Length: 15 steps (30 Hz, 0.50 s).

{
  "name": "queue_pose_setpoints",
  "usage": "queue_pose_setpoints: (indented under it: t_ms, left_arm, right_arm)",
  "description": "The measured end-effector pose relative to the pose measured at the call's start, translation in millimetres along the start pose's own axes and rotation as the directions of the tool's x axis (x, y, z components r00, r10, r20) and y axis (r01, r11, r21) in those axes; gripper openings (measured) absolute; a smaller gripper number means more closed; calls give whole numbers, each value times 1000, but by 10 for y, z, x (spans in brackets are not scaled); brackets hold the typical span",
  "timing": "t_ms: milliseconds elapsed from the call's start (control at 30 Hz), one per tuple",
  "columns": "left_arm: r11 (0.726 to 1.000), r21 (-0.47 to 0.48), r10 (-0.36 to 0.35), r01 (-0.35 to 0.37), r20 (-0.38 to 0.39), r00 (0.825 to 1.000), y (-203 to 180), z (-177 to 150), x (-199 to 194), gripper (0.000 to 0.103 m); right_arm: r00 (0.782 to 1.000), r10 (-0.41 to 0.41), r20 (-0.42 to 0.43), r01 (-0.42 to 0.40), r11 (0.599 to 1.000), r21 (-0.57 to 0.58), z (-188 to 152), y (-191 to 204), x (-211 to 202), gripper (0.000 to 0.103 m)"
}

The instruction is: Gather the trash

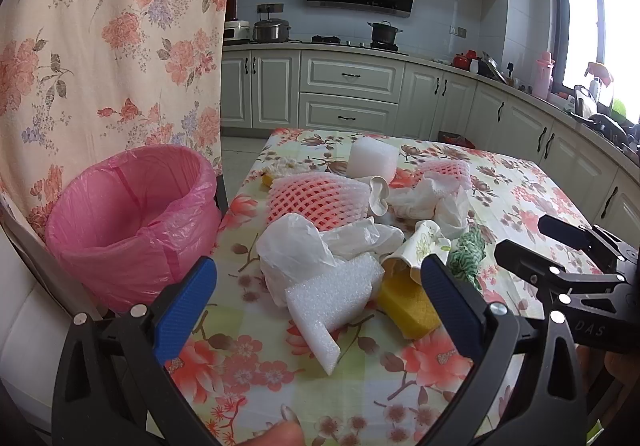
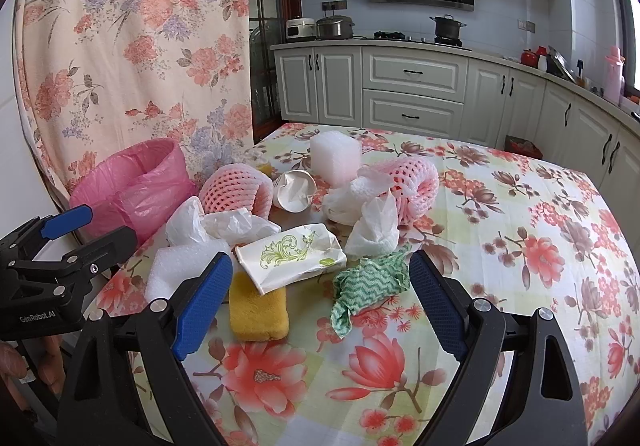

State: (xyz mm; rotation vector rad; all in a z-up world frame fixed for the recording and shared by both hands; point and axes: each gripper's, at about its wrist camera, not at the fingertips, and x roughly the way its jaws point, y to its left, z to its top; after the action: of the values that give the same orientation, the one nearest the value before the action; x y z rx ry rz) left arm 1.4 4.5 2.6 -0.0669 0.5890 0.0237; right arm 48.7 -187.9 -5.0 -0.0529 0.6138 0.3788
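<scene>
A pile of trash lies on the floral table (image 1: 520,197): a white foam strip (image 1: 332,298), a yellow sponge (image 2: 258,310), a flattened paper cup (image 2: 292,260), a green patterned rag (image 2: 366,282), pink foam nets (image 1: 312,197) (image 2: 416,181), crumpled white plastic (image 1: 292,246) and tissue (image 2: 374,226). A bin with a pink liner (image 1: 132,213) stands left of the table. My left gripper (image 1: 320,290) is open and empty, just short of the foam strip. My right gripper (image 2: 320,286) is open and empty in front of the sponge, cup and rag.
A floral curtain (image 1: 112,45) hangs behind the bin. A white foam block (image 2: 334,157) and a crushed white cup (image 2: 294,191) lie farther back. Kitchen cabinets (image 1: 348,89) run along the far wall and right side. The right gripper shows in the left wrist view (image 1: 518,236).
</scene>
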Motion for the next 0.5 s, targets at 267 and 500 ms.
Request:
queue_pose_setpoints:
  t_ms: [267, 500]
  left_arm:
    - [1000, -1, 1, -1, 1, 1000, 3, 3, 0, 99]
    - [1000, 2, 9, -9, -14, 1000, 43, -81, 57, 99]
  right_arm:
    - [1000, 0, -2, 0, 1000, 1, -6, -2, 5, 84]
    - [1000, -2, -23, 2, 1000, 12, -69, -65, 65, 84]
